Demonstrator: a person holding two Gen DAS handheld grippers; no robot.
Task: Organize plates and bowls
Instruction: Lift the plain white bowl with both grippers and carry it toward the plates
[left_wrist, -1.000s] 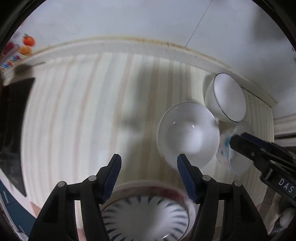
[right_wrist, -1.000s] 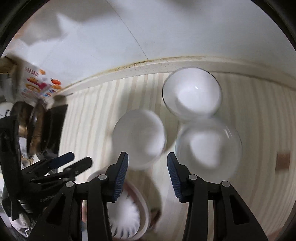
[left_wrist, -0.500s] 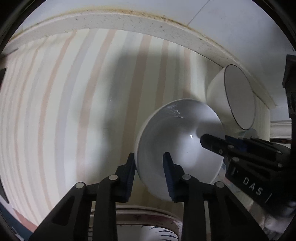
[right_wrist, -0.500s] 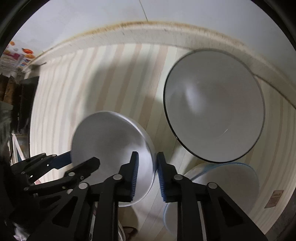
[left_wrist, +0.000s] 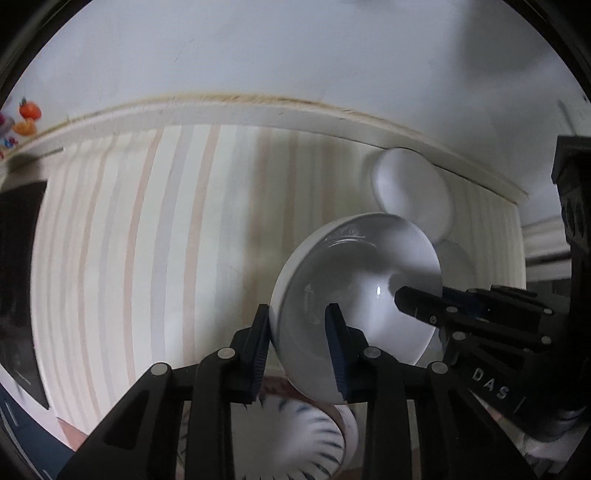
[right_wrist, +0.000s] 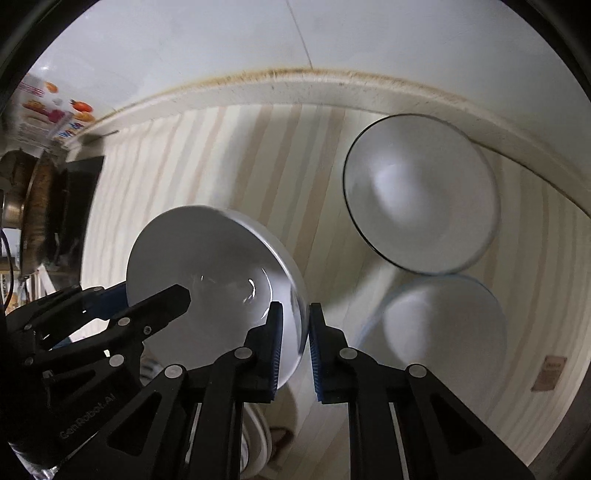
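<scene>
Both tongs grip one white bowl (left_wrist: 354, 310) by opposite sides of its rim. The left tongs (left_wrist: 297, 354) have just closed, one pad inside the bowl and one outside, pressing the wall. The right tongs (right_wrist: 295, 343) have also just closed, pinching the rim nearly edge-on. The bowl sits tilted and looks lifted off the striped worktop (left_wrist: 147, 240), above the patterned plate (left_wrist: 295, 439) at the near edge.

It looks like glazed ceramic: stiff, fairly heavy, slick under the pads, and liable to chip if it knocks another dish. A thin rim gives little purchase, so holding it on two sides seems wise.

To the right stand a dark-rimmed bowl (right_wrist: 421, 195) by the far raised edge (right_wrist: 332, 88) and a blue-rimmed bowl (right_wrist: 443, 332) nearer, the two almost touching. The left stretch of worktop is bare as far as the dark slab (left_wrist: 18, 258), giving the most room to move.
</scene>
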